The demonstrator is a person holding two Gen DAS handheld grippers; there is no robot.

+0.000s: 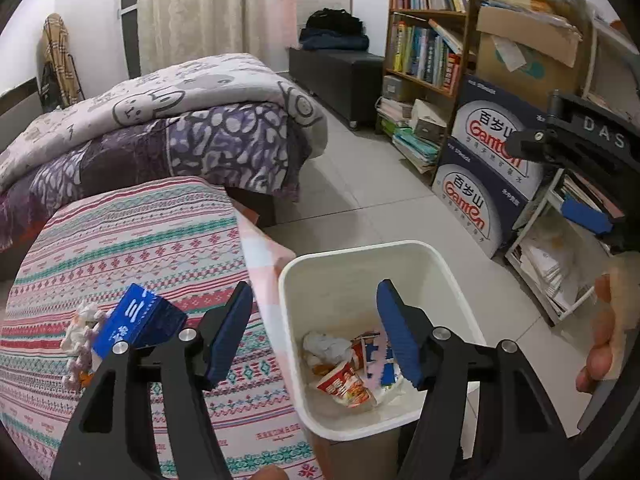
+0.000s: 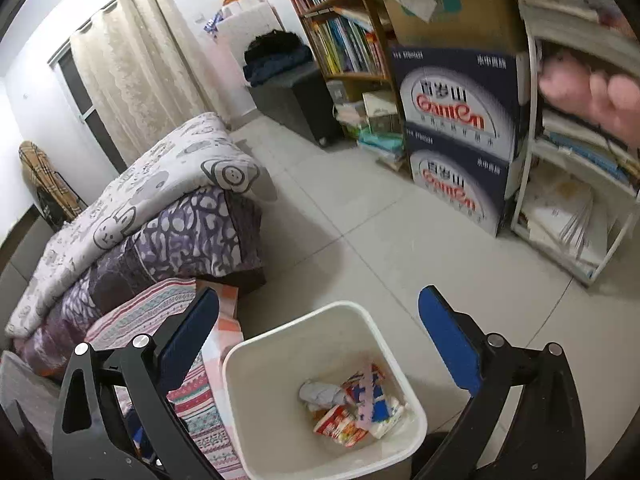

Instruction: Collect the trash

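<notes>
A white bin [image 1: 360,249] [image 2: 280,330] stands on the tiled floor beside a cloth-covered table. In it lie a crumpled white paper [image 1: 325,345] [image 2: 320,394], a red printed cup [image 1: 345,385] [image 2: 338,424] and a pink and blue wrapper [image 2: 372,396]. My left gripper [image 1: 314,292] hangs open over the bin's near left rim with nothing between its blue pads. Above the bin my right gripper [image 2: 320,296] stands wide open and empty. On the table, left of my left gripper, rests a blue box [image 1: 136,320] next to a small white and pink object [image 1: 80,344].
The striped tablecloth [image 1: 120,240] hangs close to the bin's left side. A bed with folded quilts [image 1: 180,120] lies behind. Stacked blue cartons [image 1: 484,184], a bookshelf [image 1: 424,40] and a white rack [image 2: 576,208] line the right wall. A hand [image 1: 604,340] shows at the right edge.
</notes>
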